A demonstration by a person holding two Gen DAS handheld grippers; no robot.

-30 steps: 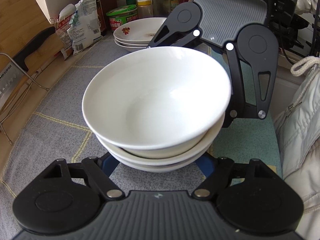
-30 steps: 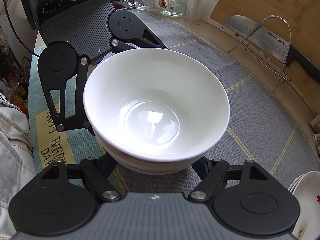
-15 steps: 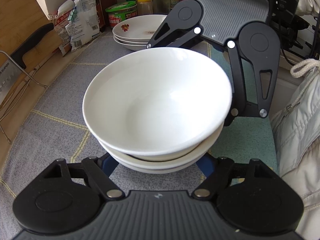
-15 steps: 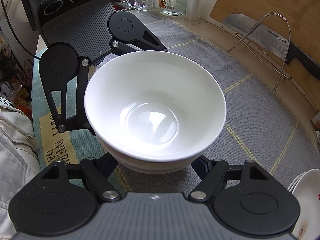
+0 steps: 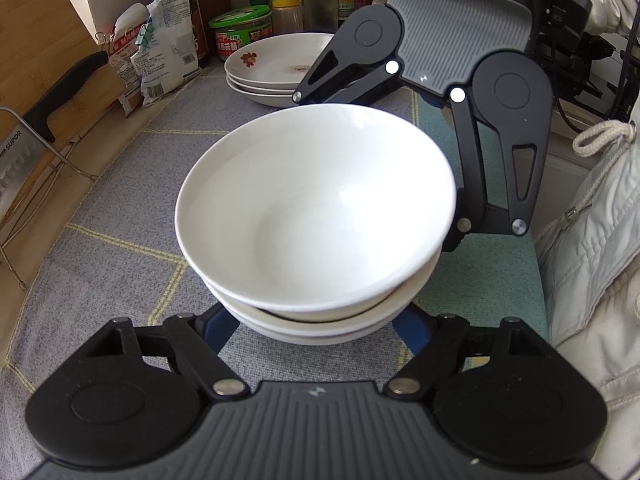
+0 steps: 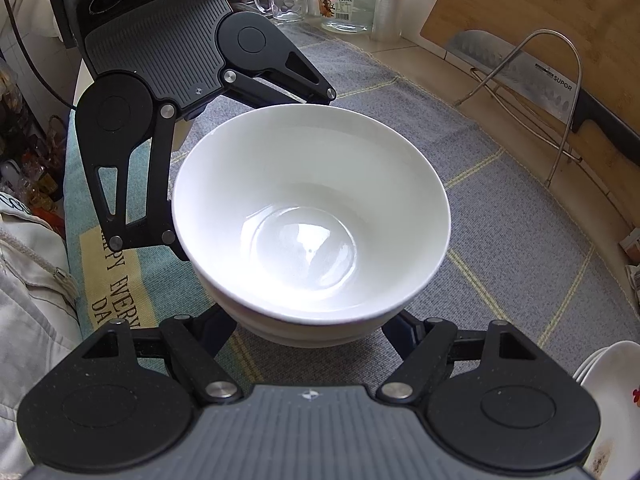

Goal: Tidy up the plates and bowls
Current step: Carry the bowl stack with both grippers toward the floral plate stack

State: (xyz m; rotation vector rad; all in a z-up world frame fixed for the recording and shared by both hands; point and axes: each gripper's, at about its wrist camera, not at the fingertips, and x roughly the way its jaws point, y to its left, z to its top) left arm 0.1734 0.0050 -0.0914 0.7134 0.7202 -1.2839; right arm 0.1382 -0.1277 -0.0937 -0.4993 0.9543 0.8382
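In the left wrist view, the stack of white bowls [image 5: 316,216] stands three deep on the grey cloth of the surface [image 5: 120,220], square in front of the left hand-held gripper [image 5: 314,330], whose blue fingers run in under it on either side; whether they press I cannot tell; behind, the stack of flowered plates [image 5: 276,68] sits sorted, so nesting looks done and only final placing seems left; open cloth lies to the left, up to the knife rack [image 5: 36,184]. In the right wrist view, the right hand-held gripper [image 6: 308,332] is clamped on the bowls' base; the plates show just at lower right; the surface's near edge and a person's pale jacket [image 6: 28,300] crowd the left.
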